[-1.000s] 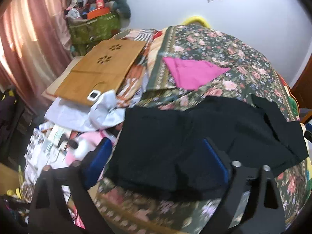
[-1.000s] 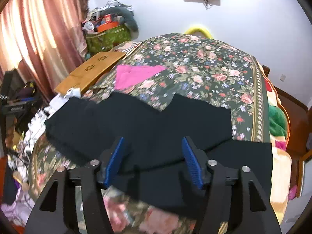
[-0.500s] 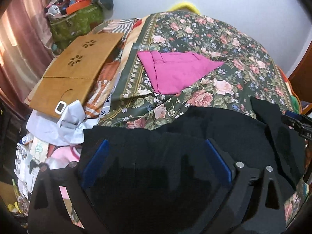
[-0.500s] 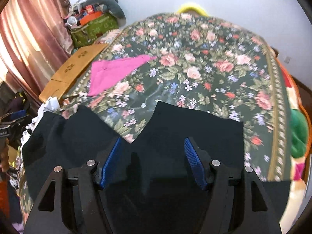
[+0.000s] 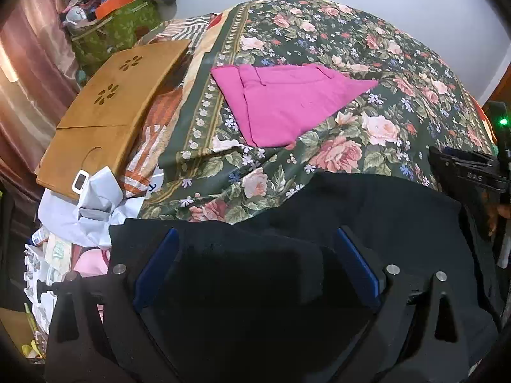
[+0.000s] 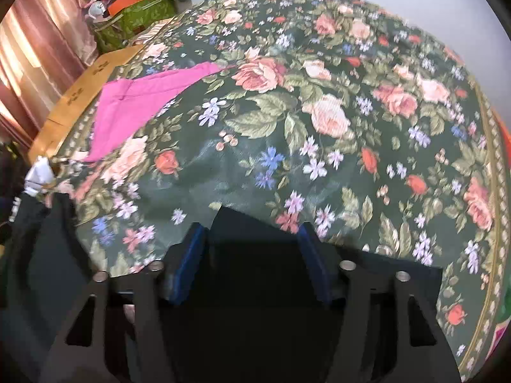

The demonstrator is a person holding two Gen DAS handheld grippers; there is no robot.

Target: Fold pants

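Black pants (image 5: 367,210) lie spread across the near part of a floral bedspread (image 5: 319,41). My left gripper (image 5: 257,233) hangs low over their left end, jaws wide open, black cloth flat under and between the pads. My right gripper (image 6: 252,228) is down at the far edge of the black pants (image 6: 255,255). A corner of the cloth lies between its blue pads (image 6: 191,249). Those jaws are closing, with a gap still showing at each pad. The right gripper (image 5: 463,172) also shows at the right edge of the left wrist view.
Folded pink pants (image 5: 287,102) lie farther up the bed, and the right wrist view shows these pink pants (image 6: 134,108) at the left. A wooden board (image 5: 111,105), crumpled white cloth (image 5: 92,204) and a green bag (image 5: 115,32) crowd the bed's left side. The floral bedspread (image 6: 351,127) runs on beyond the right gripper.
Both grippers have come down and forward onto the black pants, which now fill the lower part of each view. The right jaws have narrowed around the pants' far corner.
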